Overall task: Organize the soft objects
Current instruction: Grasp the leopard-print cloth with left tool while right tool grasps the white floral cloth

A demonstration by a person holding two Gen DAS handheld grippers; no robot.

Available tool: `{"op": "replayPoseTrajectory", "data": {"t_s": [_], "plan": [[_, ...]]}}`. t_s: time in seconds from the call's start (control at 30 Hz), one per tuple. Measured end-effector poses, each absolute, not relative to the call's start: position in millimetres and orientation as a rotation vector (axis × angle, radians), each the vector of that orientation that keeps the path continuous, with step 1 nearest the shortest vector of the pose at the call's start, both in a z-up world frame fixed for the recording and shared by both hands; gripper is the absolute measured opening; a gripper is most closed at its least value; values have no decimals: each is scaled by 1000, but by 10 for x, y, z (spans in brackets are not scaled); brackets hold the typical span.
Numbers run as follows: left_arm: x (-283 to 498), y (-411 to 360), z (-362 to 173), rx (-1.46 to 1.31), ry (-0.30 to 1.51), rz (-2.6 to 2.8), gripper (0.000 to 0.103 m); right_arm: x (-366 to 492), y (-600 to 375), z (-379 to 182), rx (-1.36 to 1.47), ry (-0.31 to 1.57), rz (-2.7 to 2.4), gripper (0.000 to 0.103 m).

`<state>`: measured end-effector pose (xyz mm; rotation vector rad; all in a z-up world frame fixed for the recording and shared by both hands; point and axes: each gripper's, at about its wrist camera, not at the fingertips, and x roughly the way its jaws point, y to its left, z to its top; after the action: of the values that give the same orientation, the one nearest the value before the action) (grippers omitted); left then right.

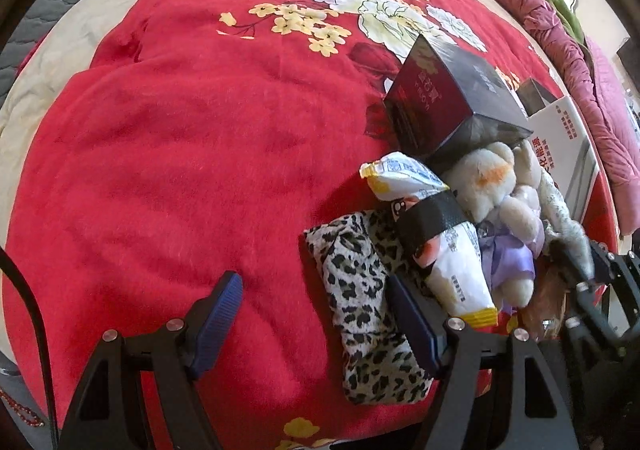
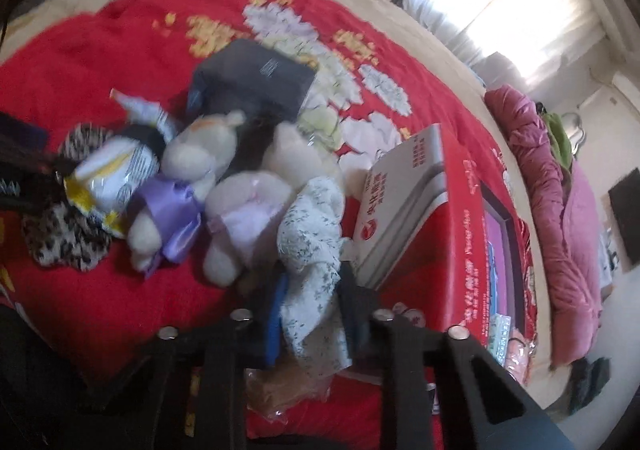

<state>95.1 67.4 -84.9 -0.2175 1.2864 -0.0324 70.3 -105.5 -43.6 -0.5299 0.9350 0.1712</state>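
The floral white cloth [image 2: 310,250] lies in the pile near the bed's right edge, beside the plush bear [image 2: 192,185]. Your right gripper [image 2: 312,314] is pinched on its lower end; lift slowly so that the bear does not follow. Your left gripper [image 1: 316,322] hangs wide and empty over the leopard cloth [image 1: 360,314].

Blanket [image 1: 180,169]: red, with white and yellow flowers. Folded cloth [image 1: 360,302]: leopard print, black on white. Snack packet [image 1: 456,246]: white, yellow ends. Teddy bear [image 2: 192,161]: cream, lilac ribbon. Small cloth [image 2: 312,250]: white, fine grey floral print. Box [image 1: 452,93]: black and dark red. Quilt [image 2: 560,230]: pink.
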Motion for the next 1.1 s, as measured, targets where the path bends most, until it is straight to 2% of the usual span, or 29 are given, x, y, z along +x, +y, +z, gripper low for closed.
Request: {"op": "replayPoseTrajectory", "data": {"t_s": [0.07, 0.1, 0.17, 0.23, 0.33, 0.43, 1.1], "plan": [[966, 655, -867, -215, 1284, -32, 68, 712, -1156, -321, -429, 916, 184, 14], [976, 640, -875, -212, 1284, -35, 62, 735, -1244, -255, -362, 904, 191, 14], [1003, 585, -886, -196, 1280, -40, 48, 780, -1379, -178, -272, 895, 182, 13], [1031, 524, -897, -181, 1275, -50, 27, 788, -1491, -127, -192, 893, 183, 12], [1037, 488, -905, -185, 1265, -69, 12, 797, -1630, -80, -104, 890, 182, 12], [1015, 540, -870, -236, 1237, -106, 8, 753, -1707, -5, -53, 867, 193, 11], [685, 759, -118, -267, 1016, -118, 7, 474, -1630, 394, -8, 746, 269, 11]]}}
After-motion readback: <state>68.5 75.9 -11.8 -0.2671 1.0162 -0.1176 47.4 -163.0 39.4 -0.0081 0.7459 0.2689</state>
